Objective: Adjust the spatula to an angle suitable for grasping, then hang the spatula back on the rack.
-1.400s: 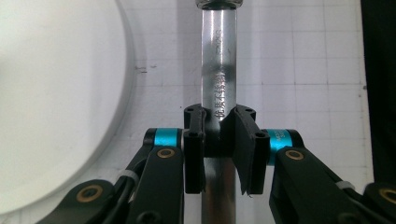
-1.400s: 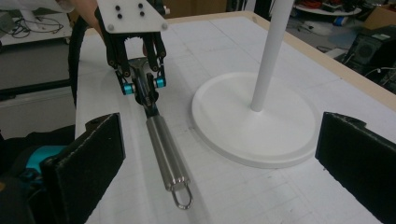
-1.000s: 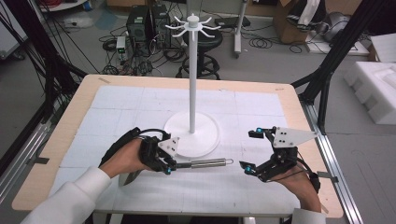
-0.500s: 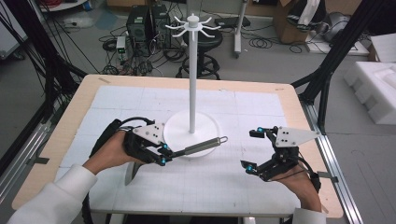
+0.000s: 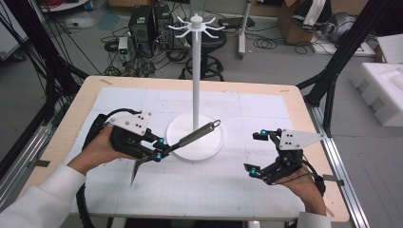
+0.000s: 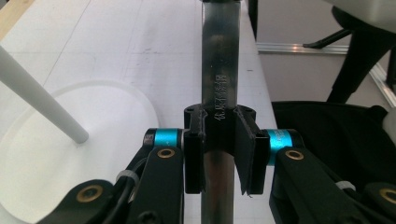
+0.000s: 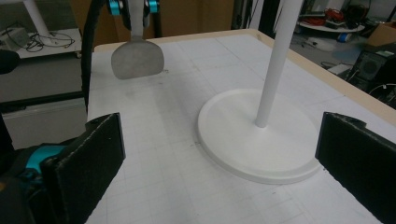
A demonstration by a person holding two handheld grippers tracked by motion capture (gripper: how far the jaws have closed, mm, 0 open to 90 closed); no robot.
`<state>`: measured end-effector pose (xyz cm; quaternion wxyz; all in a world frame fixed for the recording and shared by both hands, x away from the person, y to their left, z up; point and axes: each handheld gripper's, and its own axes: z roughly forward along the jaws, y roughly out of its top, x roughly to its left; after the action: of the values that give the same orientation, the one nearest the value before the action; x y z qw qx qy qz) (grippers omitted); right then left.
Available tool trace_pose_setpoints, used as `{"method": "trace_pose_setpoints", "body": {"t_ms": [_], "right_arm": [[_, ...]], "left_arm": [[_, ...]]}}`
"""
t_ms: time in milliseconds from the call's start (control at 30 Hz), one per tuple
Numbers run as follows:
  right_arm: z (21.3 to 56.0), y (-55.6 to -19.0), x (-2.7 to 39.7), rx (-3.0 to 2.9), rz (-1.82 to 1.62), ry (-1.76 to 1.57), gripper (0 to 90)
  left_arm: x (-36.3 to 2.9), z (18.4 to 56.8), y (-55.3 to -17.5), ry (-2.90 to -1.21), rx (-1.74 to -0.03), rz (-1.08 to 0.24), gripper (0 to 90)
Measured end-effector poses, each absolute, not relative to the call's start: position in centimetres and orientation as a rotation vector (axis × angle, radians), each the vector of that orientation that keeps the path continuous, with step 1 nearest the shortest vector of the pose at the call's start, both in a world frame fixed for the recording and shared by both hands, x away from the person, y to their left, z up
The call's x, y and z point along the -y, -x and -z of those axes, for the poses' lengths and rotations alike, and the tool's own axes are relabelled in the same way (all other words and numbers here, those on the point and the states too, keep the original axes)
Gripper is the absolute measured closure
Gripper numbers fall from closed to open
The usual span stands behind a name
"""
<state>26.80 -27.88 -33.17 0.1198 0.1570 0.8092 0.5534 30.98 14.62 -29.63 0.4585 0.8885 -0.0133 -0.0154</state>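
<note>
Since a second ago the left gripper [image 5: 159, 149] has come up off the mat and taken the metal spatula [image 5: 190, 137] with it, so the tool that was lying flat near the stand's base [image 5: 209, 147] now hangs in the air over the base's near-left edge. Its long axis runs on a slant in the high view: the handle end with the little hanging loop points up and away to the right, toward the white pole [image 5: 196, 76], while the flat blade [image 5: 136, 171] pokes down toward the person's side. Jaws are clamped tight on the handle, roughly mid-length. The left gripper view gives you the stamped lettering on the steel handle [image 6: 219, 88] squeezed between the two black pads (can't read that from above), and the right gripper view catches the blade face-on [image 7: 137, 58], hovering over the grid mat [image 7: 177, 186]. The right gripper [image 5: 259, 152] hasn't budged, jaws spread wide with nothing in them, resting on the table to the right of the base.
</note>
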Motion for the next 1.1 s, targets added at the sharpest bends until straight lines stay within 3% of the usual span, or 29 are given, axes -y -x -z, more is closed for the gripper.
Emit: {"method": "trace_pose_setpoints", "body": {"t_ms": [433,1100], "right_arm": [[33.2,-27.0,27.7,-2.368,-1.614,-0.464,0.4],[33.0,-27.2,27.2,-2.397,-1.591,-0.446,0.4]], "left_arm": [[-16.6,26.5,-31.3,-2.06,0.017,-0.005,74.7],[-16.9,26.5,-31.4,-2.058,0.017,-0.006,74.7]]}}
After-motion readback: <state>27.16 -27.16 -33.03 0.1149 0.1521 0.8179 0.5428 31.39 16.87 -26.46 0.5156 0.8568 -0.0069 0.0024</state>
